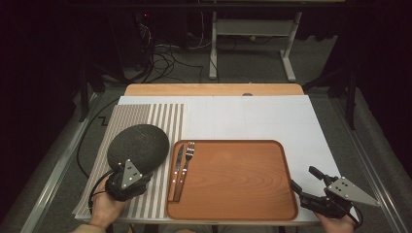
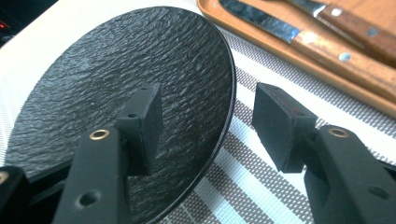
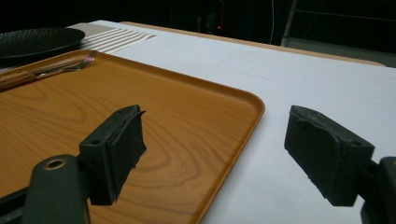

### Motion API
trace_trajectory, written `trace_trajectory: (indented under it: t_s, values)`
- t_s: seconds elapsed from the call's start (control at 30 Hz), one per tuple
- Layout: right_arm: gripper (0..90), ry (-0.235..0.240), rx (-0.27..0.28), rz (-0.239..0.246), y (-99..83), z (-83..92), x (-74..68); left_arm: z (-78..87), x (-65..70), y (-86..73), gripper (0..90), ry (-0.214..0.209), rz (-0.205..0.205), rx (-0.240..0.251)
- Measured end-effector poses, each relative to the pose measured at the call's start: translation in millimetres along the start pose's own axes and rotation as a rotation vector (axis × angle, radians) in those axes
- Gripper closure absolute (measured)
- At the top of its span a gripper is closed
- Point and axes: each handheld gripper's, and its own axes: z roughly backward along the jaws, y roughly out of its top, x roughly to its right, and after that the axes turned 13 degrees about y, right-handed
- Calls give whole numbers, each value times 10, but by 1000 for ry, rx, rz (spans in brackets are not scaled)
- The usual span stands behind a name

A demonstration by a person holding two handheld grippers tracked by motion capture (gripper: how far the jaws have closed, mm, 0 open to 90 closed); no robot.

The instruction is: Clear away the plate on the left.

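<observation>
Hands at the bottom edge of the high view carry 2 grippers over a white-covered desk (image 1: 252, 116) with a wooden far rim; behind it, a dark room holds tangled cables (image 1: 163, 58) on grey floor and the white legs of another table (image 1: 252, 48). Left gripper (image 1: 130, 178) sits at the near rim of a black textured plate (image 1: 138, 143) lying on a striped placemat (image 1: 167, 121). Just beside the mat, a wooden tray (image 1: 238, 177) holds a knife (image 1: 177, 170) and fork (image 1: 185, 167) side by side along its left wall. Right gripper (image 1: 303, 187) hovers at the tray's right edge, jaws apart.

From the left gripper view, the left gripper (image 2: 205, 121) stands spread, 1 pad over the plate (image 2: 116, 79) and 1 beyond its rim above the placemat (image 2: 261, 186); neither pad presses the rim. Knife (image 2: 289, 35) and tray (image 2: 299, 60) cross the upper right.

From the right gripper view, the right gripper (image 3: 212, 151) is spread and pinching nothing, straddling the tray (image 3: 187, 116) corner, white desk (image 3: 289, 79) beyond. Fork (image 3: 70, 65) and plate (image 3: 37, 39) lie far left.
</observation>
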Motion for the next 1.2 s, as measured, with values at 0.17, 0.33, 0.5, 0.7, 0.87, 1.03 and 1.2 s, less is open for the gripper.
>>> trace_trajectory:
  t_s: [0.17,0.33,0.5,0.7,0.87,1.03,1.2]
  values:
    - [207,1,0,1,0,-3,0,-9,79,50,407,77,-124,-12]
    - [207,0,1,0,0,-2,1,-28,145,67,408,137,-222,-25]
    - [207,-1,-1,2,0,-3,0,-52,179,76,409,168,-291,-45]
    - [207,0,-2,1,-1,-5,1,-77,225,71,410,200,-365,-69]
    - [206,-1,-3,2,-1,-4,0,-98,290,40,410,251,-433,-71]
    - [207,-1,-4,4,-1,-5,1,-138,366,2,410,309,-514,-73]
    - [207,-2,-3,3,-1,-4,0,-176,419,-22,411,358,-602,-87]
